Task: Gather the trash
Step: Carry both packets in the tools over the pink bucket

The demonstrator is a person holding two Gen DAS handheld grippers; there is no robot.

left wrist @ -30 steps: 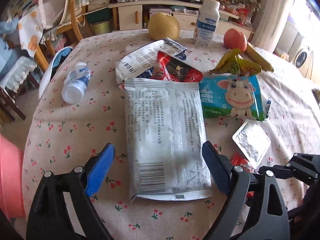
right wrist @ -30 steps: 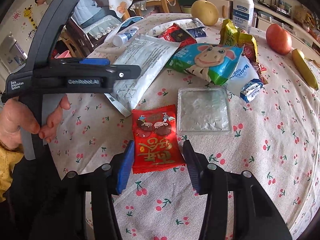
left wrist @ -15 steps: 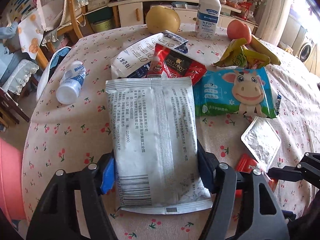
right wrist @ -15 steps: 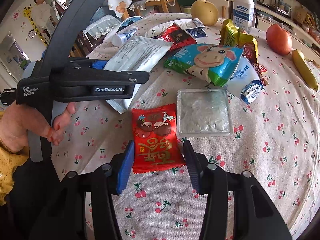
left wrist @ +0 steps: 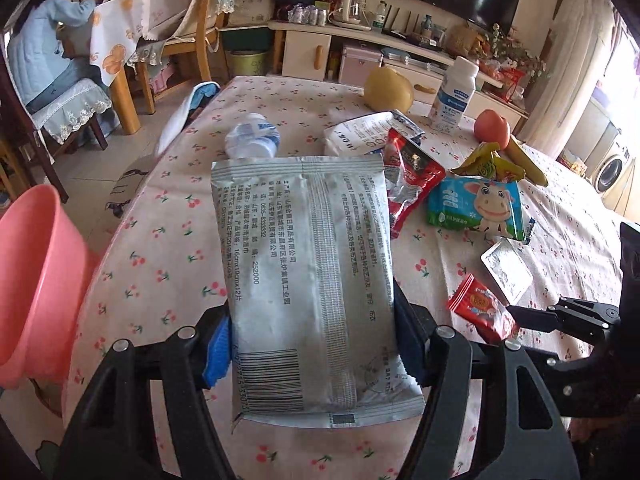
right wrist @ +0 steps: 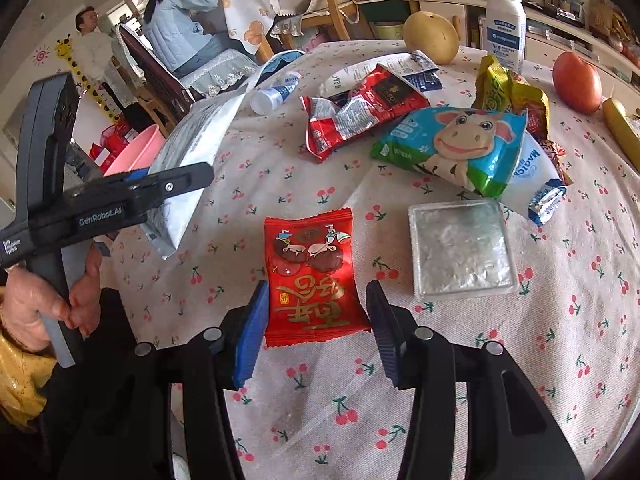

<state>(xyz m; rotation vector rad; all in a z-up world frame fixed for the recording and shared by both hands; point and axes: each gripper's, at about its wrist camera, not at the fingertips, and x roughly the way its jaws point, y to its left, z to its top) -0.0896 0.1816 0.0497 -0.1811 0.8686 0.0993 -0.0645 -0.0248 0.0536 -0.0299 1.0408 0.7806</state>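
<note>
L/R wrist cams | angled down (close) | share table (left wrist: pixel 168 216)

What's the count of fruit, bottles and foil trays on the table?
Fruit: 3 (pear, red fruit, banana)
Bottles: 2 (upright bottle, lying bottle)
Foil tray: 1
Total: 6

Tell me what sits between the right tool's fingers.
In the right wrist view, the small red snack packet lies flat on the cherry-print tablecloth between the right tool's fingers; neither pad touches it.
</note>
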